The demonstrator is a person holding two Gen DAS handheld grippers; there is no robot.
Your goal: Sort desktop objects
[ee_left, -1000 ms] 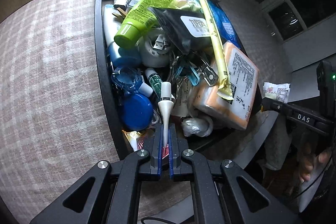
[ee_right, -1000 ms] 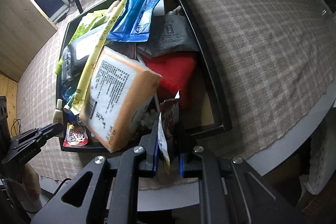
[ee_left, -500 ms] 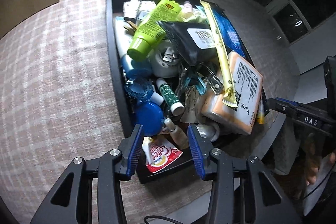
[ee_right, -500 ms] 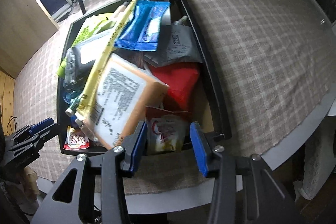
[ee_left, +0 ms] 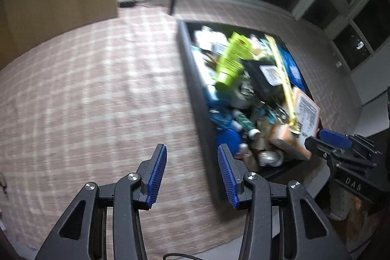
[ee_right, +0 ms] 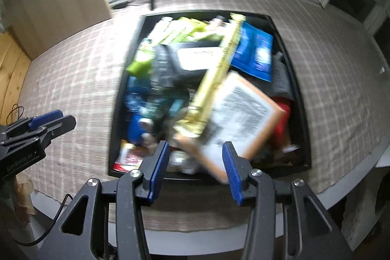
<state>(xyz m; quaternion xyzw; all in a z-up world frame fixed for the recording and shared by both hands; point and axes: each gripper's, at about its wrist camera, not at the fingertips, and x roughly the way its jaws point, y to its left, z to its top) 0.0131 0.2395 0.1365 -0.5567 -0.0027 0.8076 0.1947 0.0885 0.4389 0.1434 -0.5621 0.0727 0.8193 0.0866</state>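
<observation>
On the checked beige tablecloth (ee_right: 324, 79), a shallow black rectangular tray (ee_right: 301, 113) is standing near the front edge of the table, and it is holding a crowded heap of small things. In the right wrist view, a flat orange-edged pack with a white printed label (ee_right: 241, 113) is lying tilted on top of the heap at the near side, and a long yellow sachet strip (ee_right: 217, 79) is lying across it. A blue foil packet (ee_right: 256, 52) is resting behind them, toward the far right corner. A lime-green plastic tube (ee_left: 231, 60) is lying on the heap toward the tray's far left side, seen best from the left wrist. Both views are blurred.

The left gripper (ee_left: 192, 174) is hanging over the bare cloth just beside the tray's left wall; its blue-padded jaws have just been opening and nothing is between them. The right gripper (ee_right: 196, 167) is hanging above the near edge of the tray; its jaws are standing partly apart after opening, and they are gripping nothing.
</observation>
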